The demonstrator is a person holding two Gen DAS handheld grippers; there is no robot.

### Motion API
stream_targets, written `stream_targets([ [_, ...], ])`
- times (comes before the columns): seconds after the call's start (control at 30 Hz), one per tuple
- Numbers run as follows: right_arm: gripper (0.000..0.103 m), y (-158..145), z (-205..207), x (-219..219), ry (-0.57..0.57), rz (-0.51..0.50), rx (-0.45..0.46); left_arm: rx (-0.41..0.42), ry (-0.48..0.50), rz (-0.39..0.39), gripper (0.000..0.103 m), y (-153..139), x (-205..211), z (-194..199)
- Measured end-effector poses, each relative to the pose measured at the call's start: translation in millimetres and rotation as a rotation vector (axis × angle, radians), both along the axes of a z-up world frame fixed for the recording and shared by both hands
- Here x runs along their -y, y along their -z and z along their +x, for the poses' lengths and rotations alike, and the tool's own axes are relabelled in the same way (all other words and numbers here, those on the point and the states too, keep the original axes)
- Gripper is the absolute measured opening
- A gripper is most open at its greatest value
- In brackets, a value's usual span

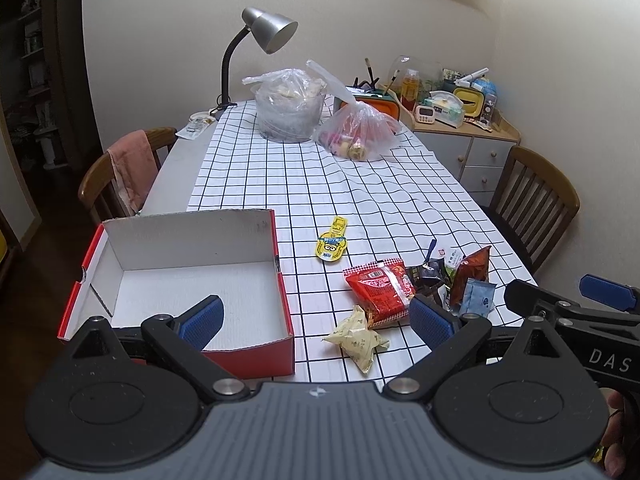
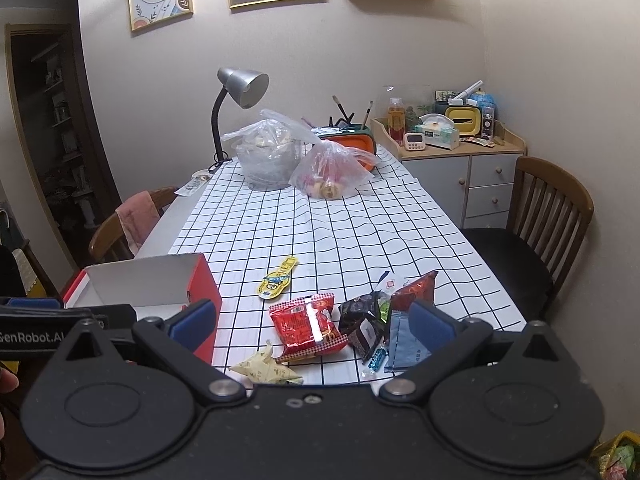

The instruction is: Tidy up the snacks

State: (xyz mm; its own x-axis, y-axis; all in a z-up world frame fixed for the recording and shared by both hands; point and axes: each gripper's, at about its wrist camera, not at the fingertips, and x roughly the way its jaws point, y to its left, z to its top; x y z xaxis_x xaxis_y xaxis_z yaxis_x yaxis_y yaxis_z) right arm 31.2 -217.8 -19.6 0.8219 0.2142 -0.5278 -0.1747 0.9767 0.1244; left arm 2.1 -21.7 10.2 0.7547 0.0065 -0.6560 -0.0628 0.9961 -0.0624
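Snacks (image 2: 316,328) piled on the tabletop (image 2: 360,232) right of my empty box (image 1: 192,280), both grippers (image 1: 316,320) (image 2: 312,322) wide open; packets look light, crinkly, slippery, so I'd pinch sealed edges.

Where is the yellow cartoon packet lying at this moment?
The yellow cartoon packet lies alone on the checked cloth, between the open red box and the snack pile, slightly farther away.

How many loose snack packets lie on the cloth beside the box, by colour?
Red: 2, big packet, foil packet
Yellow: 1, yellow packet
Cream: 1, cream packet
Black: 1, black packet
Blue: 2, blue sachet, blue candy
White: 1, white packet
Total: 8 visible; some overlap, so maybe more.
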Motion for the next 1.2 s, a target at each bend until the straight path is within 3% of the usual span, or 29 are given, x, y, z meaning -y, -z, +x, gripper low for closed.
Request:
stream_targets([
  [0.6,0.103,9.5,1.5,-3.1,0.043,-0.029,-0.005,-0.039,0.060,0.001,0.100,11.8,-7.7,11.8],
  [1.2,0.100,84.8,86.4,56.9,-0.004,-0.106,-0.142,-0.129,0.111,0.055,0.100,50.9,29.5,61.3],
])
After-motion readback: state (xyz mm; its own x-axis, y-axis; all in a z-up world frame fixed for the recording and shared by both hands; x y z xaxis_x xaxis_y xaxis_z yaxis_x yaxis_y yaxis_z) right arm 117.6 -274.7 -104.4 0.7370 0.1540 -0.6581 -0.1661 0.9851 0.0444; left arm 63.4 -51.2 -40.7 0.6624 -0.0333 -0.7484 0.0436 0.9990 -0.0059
